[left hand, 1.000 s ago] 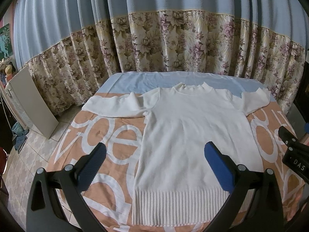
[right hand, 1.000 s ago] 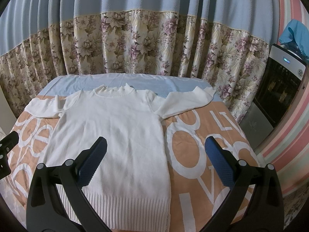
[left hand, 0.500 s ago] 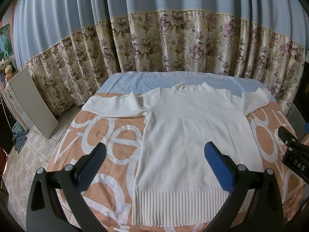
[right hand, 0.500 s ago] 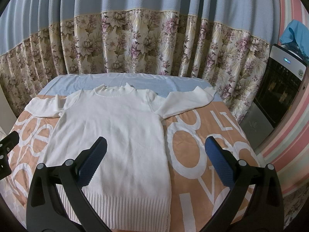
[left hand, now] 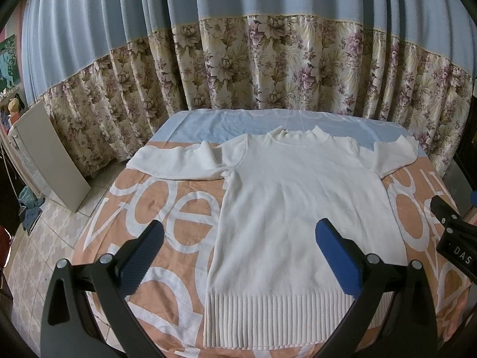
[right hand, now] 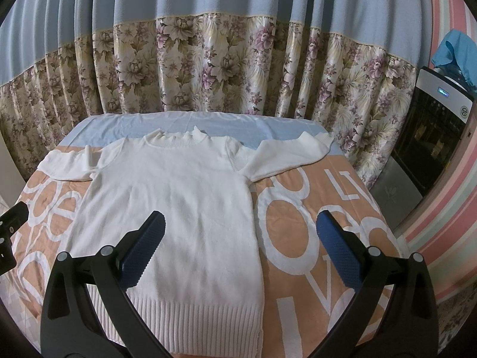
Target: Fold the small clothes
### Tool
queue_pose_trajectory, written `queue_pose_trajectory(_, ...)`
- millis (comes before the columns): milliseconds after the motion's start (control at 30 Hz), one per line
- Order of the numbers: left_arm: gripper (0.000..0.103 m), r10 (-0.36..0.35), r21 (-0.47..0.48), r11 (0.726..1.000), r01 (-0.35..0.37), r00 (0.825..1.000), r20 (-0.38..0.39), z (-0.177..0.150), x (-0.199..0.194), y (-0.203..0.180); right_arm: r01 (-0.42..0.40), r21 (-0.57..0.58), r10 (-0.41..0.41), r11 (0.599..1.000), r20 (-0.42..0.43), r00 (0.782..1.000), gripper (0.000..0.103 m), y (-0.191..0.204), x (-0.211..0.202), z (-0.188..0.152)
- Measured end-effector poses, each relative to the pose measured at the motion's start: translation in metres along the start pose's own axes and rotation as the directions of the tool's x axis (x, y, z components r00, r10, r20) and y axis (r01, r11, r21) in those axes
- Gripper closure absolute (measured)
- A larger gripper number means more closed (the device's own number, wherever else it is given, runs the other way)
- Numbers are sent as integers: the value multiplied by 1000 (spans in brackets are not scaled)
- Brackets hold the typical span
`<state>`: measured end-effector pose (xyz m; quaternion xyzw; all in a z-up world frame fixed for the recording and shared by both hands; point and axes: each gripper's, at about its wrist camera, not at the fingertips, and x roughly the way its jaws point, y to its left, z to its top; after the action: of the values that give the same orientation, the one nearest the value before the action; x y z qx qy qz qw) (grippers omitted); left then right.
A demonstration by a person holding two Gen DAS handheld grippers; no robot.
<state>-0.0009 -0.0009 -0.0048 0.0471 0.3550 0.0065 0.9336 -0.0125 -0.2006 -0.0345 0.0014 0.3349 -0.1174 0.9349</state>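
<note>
A white knit sweater (left hand: 298, 208) lies flat and face up on the bed, collar at the far end, ribbed hem nearest me, both sleeves spread sideways. It also shows in the right wrist view (right hand: 179, 208). My left gripper (left hand: 238, 238) is open and empty, hovering above the sweater's lower left part. My right gripper (right hand: 240, 237) is open and empty, above the sweater's lower right edge. The right gripper's body shows at the right edge of the left wrist view (left hand: 453, 238).
The bed has an orange sheet with white letters (left hand: 167, 217) and a light blue strip at the far end (left hand: 226, 122). A floral curtain (left hand: 268, 65) hangs behind. A white board (left hand: 50, 158) leans at the left; a water dispenser (right hand: 429, 137) stands at the right.
</note>
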Motion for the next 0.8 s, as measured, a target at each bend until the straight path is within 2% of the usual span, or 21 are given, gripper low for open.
queue_pose_trajectory(600,1,1,-1,1000,-1,1000,-2,0,0,0,-2,1,2,1000,-5,1000,3,0,1,2)
queue_pose_trajectory(800,1,2,-1,1000,-2,1000,-14,-13,11,5,-2,-1,2,1000,-10,1000,3,1,7,-3)
